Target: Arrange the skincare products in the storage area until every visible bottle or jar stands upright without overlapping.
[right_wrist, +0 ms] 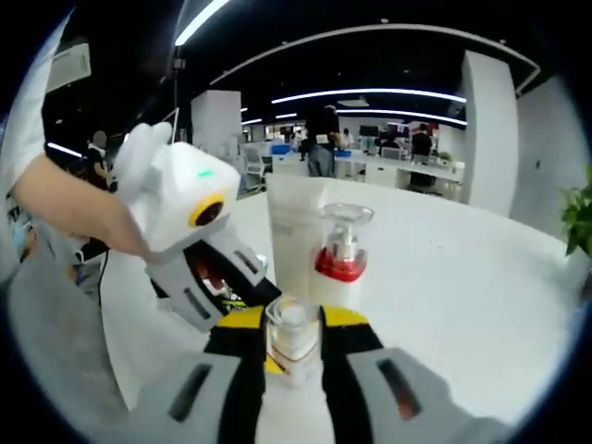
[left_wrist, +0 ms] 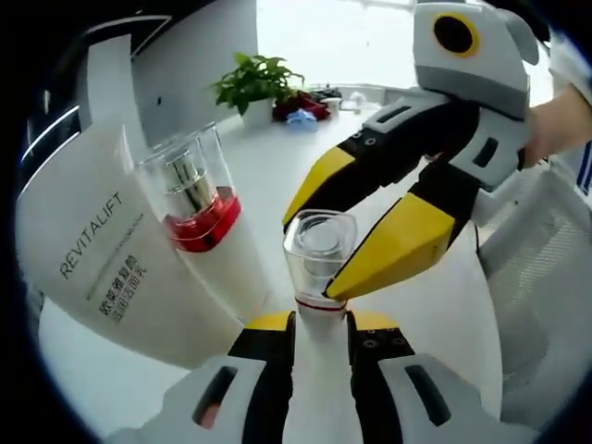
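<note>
Left gripper view: your left gripper (left_wrist: 322, 319) clamps the white bottle (left_wrist: 319, 370) by its neck, long way pointing straight ahead. Your right gripper (left_wrist: 319, 254) pinches its clear cap (left_wrist: 319, 242), seemingly tight. Just beyond, the red-collared pump bottle (left_wrist: 196, 199) and white tube (left_wrist: 102, 259) wait on the tabletop (left_wrist: 268, 157).

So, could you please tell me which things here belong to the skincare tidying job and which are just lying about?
Job:
- clear-capped bottle, held by both claws
- red-collared pump bottle
- white Revitalift tube
- left claw
- right claw

Lying about:
- potted plant
- blue item beside it
</note>
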The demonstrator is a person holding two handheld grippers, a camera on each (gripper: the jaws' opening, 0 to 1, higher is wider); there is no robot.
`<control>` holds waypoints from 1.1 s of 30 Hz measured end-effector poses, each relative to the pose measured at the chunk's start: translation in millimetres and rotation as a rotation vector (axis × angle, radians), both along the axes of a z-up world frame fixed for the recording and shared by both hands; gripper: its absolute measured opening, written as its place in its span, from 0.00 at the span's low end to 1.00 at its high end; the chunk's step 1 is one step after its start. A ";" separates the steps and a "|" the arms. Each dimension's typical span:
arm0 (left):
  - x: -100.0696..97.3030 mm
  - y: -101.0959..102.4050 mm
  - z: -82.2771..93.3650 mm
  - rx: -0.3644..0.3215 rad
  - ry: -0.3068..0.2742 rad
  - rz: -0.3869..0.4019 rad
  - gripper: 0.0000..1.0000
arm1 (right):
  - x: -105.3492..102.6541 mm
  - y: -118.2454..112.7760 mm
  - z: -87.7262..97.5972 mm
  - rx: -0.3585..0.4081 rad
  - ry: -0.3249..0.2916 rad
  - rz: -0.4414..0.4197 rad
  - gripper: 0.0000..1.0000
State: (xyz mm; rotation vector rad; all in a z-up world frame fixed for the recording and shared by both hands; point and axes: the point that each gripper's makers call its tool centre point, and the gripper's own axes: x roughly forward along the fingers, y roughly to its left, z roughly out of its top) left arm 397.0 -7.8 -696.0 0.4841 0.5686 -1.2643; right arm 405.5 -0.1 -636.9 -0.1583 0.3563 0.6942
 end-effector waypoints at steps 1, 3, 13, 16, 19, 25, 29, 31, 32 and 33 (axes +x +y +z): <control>0.0 0.3 -0.3 0.002 0.000 0.002 0.19 | 0.4 0.2 -0.1 0.000 -0.001 0.001 0.22; 0.3 1.2 -0.9 0.006 0.001 0.006 0.19 | 1.0 0.6 0.0 0.002 0.000 0.004 0.21; 2.4 3.5 -1.8 0.012 0.004 0.018 0.20 | 3.0 0.9 0.2 -0.008 -0.004 0.013 0.22; 2.3 3.7 -0.8 0.010 0.004 0.020 0.20 | 2.4 1.1 0.3 -0.008 -0.001 0.017 0.22; 2.4 4.6 -0.1 0.011 0.003 0.022 0.21 | 1.6 0.9 0.0 -0.012 0.003 0.020 0.22; -1.3 7.4 0.2 0.018 0.009 0.024 0.24 | -2.9 1.3 -2.3 -0.026 0.015 0.034 0.26; -3.8 9.4 0.3 0.023 0.011 0.028 0.25 | -6.7 1.3 -5.8 -0.040 0.024 0.040 0.28; -4.1 9.0 0.8 0.021 0.011 0.030 0.25 | -7.5 0.3 -8.1 -0.042 0.030 0.039 0.28; -3.7 8.5 1.0 0.019 0.010 0.032 0.25 | -7.8 -0.4 -10.1 -0.043 0.035 0.038 0.28; -3.1 7.4 1.0 0.017 0.007 0.034 0.25 | -8.4 -1.3 -12.8 -0.046 0.042 0.039 0.28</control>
